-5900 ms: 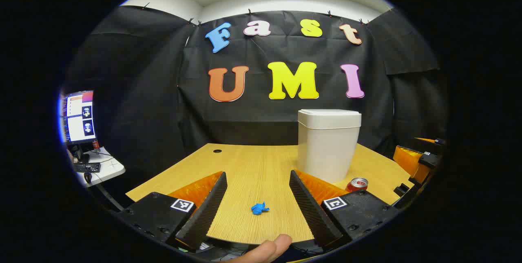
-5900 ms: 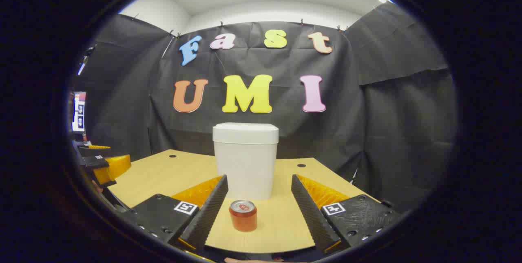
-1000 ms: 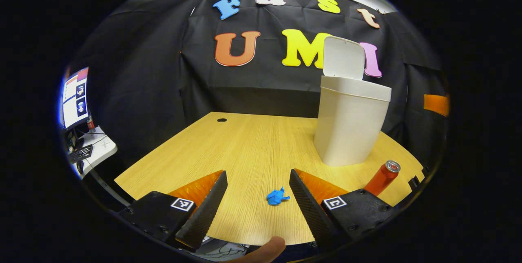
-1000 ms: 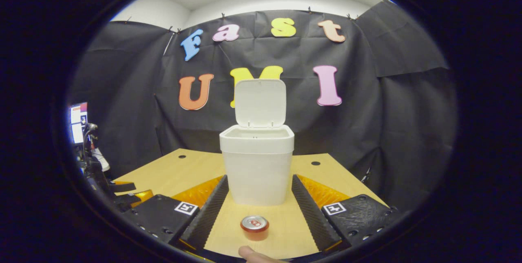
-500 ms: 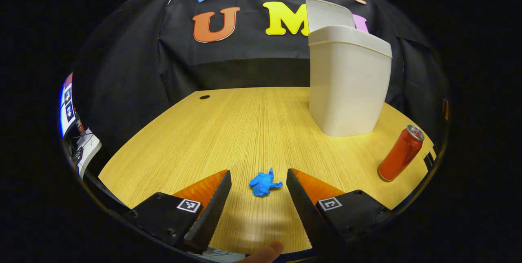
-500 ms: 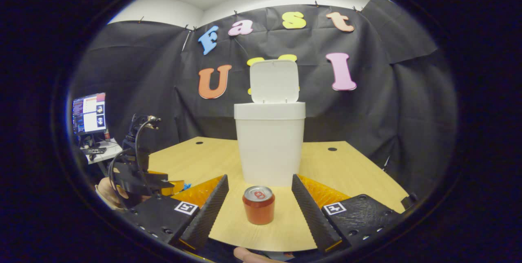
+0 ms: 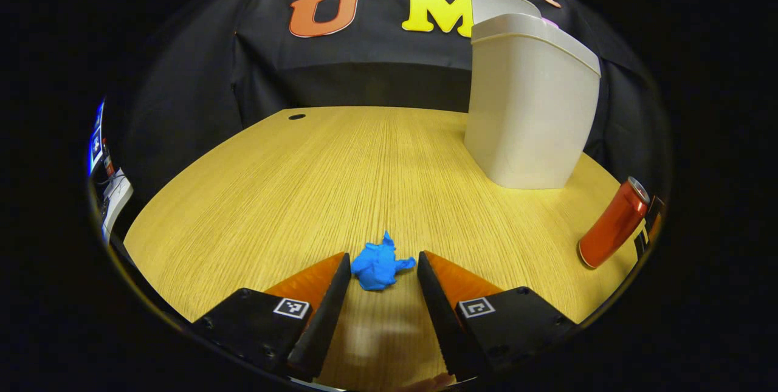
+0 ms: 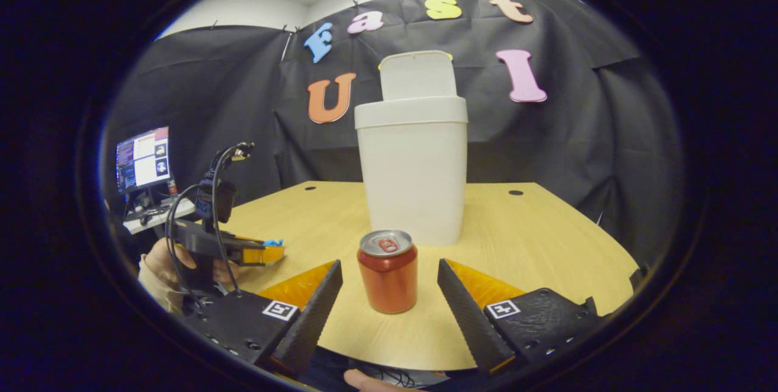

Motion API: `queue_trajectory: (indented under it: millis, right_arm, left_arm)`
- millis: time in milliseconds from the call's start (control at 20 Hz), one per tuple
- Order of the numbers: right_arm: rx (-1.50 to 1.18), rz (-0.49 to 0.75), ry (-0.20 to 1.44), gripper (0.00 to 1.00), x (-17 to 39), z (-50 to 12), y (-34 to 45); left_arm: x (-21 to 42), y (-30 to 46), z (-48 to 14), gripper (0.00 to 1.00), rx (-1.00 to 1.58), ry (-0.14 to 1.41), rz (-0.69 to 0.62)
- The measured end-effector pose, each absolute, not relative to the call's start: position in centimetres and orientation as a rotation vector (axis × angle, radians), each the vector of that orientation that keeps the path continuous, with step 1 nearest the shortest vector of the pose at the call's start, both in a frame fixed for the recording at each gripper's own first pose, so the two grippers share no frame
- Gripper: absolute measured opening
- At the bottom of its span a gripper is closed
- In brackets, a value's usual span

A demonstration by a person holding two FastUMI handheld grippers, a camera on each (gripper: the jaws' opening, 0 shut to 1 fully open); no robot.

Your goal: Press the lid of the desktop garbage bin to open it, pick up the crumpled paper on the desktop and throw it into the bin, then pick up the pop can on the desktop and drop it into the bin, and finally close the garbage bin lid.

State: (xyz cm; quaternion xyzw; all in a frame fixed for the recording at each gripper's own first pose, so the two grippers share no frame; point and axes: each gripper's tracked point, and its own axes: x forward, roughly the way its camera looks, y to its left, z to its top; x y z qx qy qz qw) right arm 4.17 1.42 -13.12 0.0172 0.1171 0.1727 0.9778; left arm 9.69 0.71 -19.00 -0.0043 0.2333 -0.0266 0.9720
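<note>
Your left gripper (image 7: 383, 264) sits low over the wooden surface (image 7: 316, 185) with its fingers spread, and the blue paper (image 7: 378, 265) lies on the surface right between the fingertips; you cannot tell from the left gripper view whether either finger touches it, though a wisp of the paper reaches close to the right-hand finger. Your right gripper (image 8: 389, 273) is also spread, and the can (image 8: 387, 270) stands upright on the surface just ahead of the gap between its fingertips, apart from both. In the right gripper view your left hand (image 8: 164, 264) holds the left gripper off to the left, with a speck of the blue paper at its tip. Behind the can, near it but not touching, stands the white bin (image 8: 415, 167), and its lid (image 8: 417, 75) is tipped up and open at the back. In the left gripper view the bin is farther off to the right of the paper, well apart from it, and the can leans at the right edge, beside the bin's base. Far left stands a lit monitor (image 8: 143, 158) on a side desk.
</note>
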Motion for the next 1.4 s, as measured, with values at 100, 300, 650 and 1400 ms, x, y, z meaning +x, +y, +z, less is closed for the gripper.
queue_trajectory:
  millis: [100,300,650,1400]
  right_arm:
    - [0.017,0.346,0.236,0.96,4.5,-13.8,1.9]
    - [-0.013,0.276,0.235,0.96,5.0,-15.1,2.1]
    - [-0.061,0.156,0.187,0.96,7.1,-15.2,2.5]
    - [-0.019,0.117,0.259,0.79,10.7,-13.9,4.0]
  left_arm:
    - [9.9,1.0,-19.0,0.70,0.015,0.467,-0.048]
    - [9.7,1.7,-19.2,0.58,0.023,0.486,-0.049]
    - [8.2,2.7,-15.3,0.40,0.054,0.402,-0.025]
    - [5.0,2.7,-5.6,0.40,-0.026,0.174,-0.001]
